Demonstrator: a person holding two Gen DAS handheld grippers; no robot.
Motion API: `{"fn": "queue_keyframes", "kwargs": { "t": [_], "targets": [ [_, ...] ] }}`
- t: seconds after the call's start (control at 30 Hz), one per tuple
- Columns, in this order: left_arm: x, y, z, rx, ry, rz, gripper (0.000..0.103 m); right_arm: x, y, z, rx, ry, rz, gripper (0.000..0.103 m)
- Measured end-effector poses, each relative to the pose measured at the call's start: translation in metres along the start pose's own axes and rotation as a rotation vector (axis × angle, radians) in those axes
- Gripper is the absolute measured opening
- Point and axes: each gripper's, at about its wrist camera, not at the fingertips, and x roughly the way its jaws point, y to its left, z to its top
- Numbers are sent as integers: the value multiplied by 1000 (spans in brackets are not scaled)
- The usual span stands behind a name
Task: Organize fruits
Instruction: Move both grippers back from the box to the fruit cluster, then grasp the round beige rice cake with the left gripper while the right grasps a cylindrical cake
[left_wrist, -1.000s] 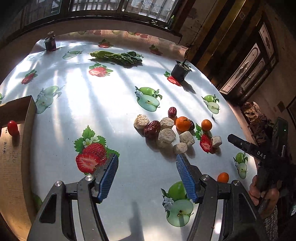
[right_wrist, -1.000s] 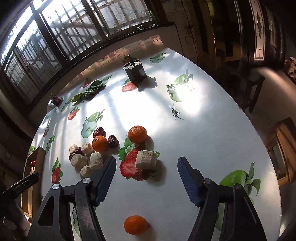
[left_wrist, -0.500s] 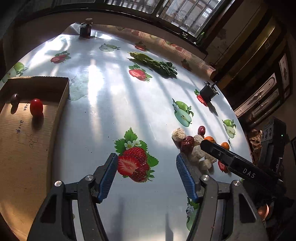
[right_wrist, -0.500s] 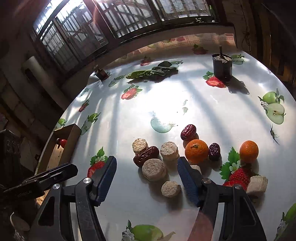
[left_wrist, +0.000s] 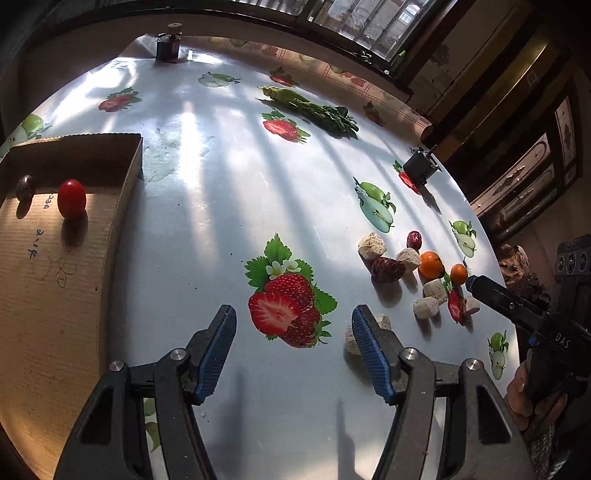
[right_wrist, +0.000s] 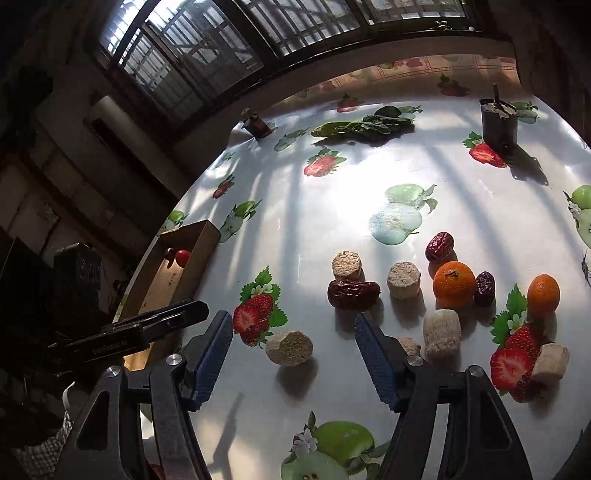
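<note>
Fruit-print worktop (left_wrist: 229, 206) is lit by window light; oranges (right_wrist: 454, 284), dates (right_wrist: 352, 292) and beige chunks (right_wrist: 290, 347) are clustered on it. Cardboard box (left_wrist: 55, 258) at its edge is occupied by a cherry tomato (left_wrist: 71, 198). Left hand-held gripper (left_wrist: 293, 345) and right hand-held gripper (right_wrist: 293, 349) are both held released, nothing grasped.

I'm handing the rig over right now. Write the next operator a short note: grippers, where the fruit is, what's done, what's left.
Left gripper: open, empty, over the printed strawberry on the table.
Right gripper: open, empty; a beige cylinder lies on the table between its fingers, not gripped.
Done: the cardboard box on the left holds a cherry tomato and a small dark fruit.
Left: two oranges, three red dates and the other beige cylinders, such as, clustered on the table's right side.
</note>
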Motion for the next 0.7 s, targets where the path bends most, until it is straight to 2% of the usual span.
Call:
{"fn": "queue_keyframes", "kwargs": {
  "t": [0.03, 0.13, 0.27, 0.4, 0.57, 0.7],
  "targets": [
    [5, -6, -3, 19, 13, -6, 64, -7, -11, 1, 20, -14, -47, 73],
    [19, -25, -10, 95, 44, -10, 64, -24, -43, -3, 97, -47, -113, 73],
    [39, -46, -16, 202, 67, 45, 64, -46, -78, -9, 164, -105, -233, 73],
    [44, -57, -23, 271, 46, 90, 64, -52, -108, -14, 215, -104, -329, 73],
    [45, -59, -25, 275, 45, 81, 64, -45, -131, -19, 260, -78, -358, 73],
    [45, -58, -26, 274, 32, 79, 64, -34, -127, -21, 237, -56, -377, 71]
  ]
}}
